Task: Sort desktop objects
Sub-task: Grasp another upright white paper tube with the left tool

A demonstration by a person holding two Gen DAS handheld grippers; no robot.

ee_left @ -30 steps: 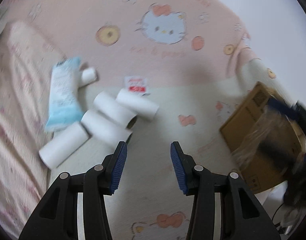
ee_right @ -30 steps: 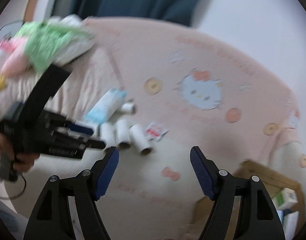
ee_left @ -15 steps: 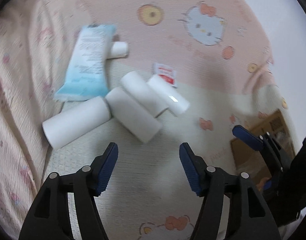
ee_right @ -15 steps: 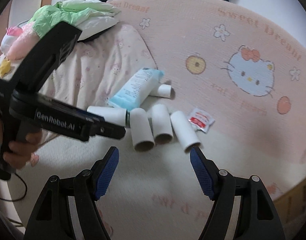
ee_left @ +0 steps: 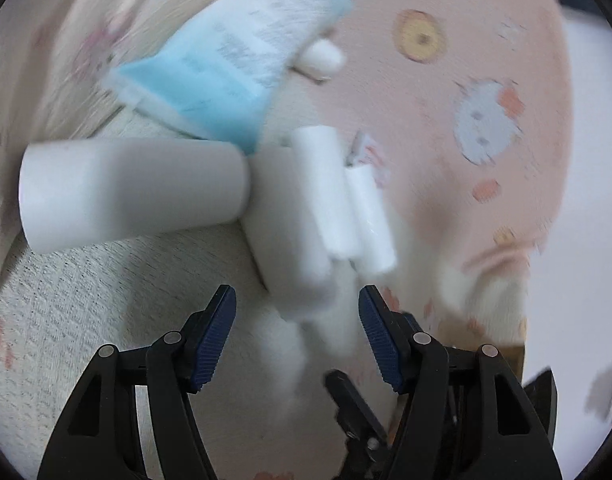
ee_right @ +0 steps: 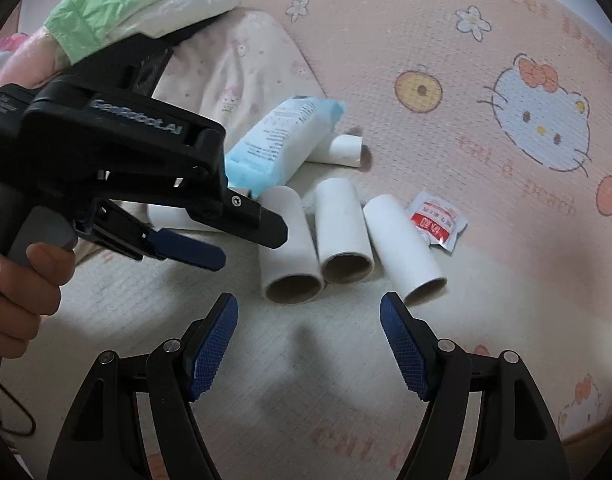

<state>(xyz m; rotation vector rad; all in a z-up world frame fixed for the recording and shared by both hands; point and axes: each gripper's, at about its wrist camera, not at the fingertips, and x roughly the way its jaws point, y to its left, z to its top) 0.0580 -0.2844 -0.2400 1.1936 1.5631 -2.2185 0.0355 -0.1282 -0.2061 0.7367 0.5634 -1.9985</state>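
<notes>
- Left wrist view: your left tool (ee_left: 297, 336) was spread wide and empty, just short of the blurred rolls (ee_left: 294, 216); the blue pack (ee_left: 226, 68) lay beyond them.
- Right wrist view: your right tool (ee_right: 309, 344) gaped wide, empty, near three rolls (ee_right: 342, 236) lying side by side on the bed (ee_right: 486, 272), a sachet (ee_right: 436, 222) touching the rightmost.

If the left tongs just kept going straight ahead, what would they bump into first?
Most likely the nearest white roll, which lies just ahead of the open left tongs. The picture is blurred, so depth is uncertain.
</notes>
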